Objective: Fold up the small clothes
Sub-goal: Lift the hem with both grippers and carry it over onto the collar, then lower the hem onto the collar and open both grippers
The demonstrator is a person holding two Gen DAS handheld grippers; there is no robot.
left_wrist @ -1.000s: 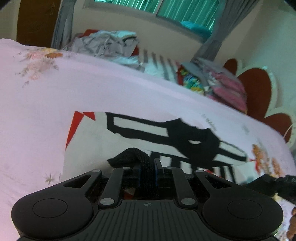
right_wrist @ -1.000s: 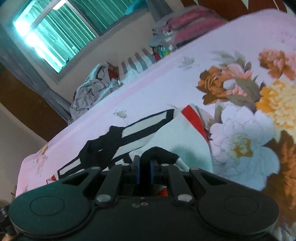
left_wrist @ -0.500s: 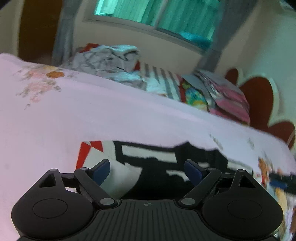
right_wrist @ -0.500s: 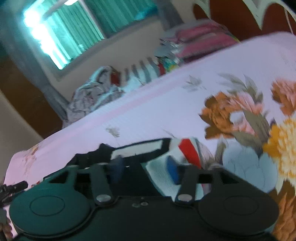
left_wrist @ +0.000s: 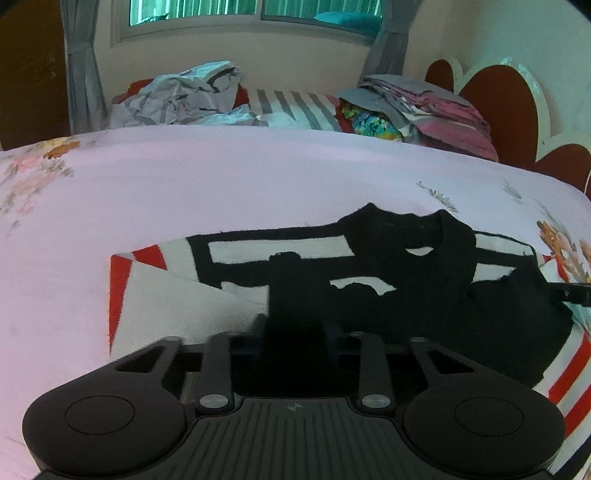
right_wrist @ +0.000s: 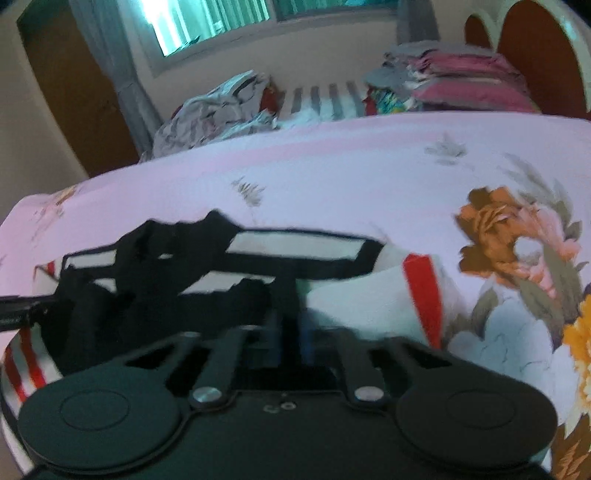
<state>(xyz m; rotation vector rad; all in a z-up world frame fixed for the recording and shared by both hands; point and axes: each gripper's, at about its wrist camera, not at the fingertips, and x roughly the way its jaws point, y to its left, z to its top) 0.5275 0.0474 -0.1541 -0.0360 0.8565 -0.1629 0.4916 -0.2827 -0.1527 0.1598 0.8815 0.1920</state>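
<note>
A small knit garment [left_wrist: 369,280], white with black bands and red stripes, lies spread on the pink floral bedsheet [left_wrist: 221,177]. My left gripper [left_wrist: 295,332] is low over its near edge, jaws closing on a bunch of black fabric that fills the gap between them. In the right wrist view the same garment [right_wrist: 295,247] lies across the sheet, and my right gripper [right_wrist: 291,332] is shut on a narrow fold of its black fabric. The right gripper's tip [left_wrist: 572,291] shows at the left view's right edge. The left gripper's tip [right_wrist: 22,306] shows at the right view's left edge.
Along the bed's far side lie a crumpled grey-white pile [left_wrist: 177,96], a striped cloth [left_wrist: 295,107] and a stack of folded clothes [left_wrist: 424,107]. A red scalloped headboard [left_wrist: 509,96] stands at the right. A curtained window [left_wrist: 258,11] is behind.
Both grippers let go of the black fabric, opened wide half a second ago, then closed again on the garment. Both views have rolled to level, and the garment now lies flatter.
</note>
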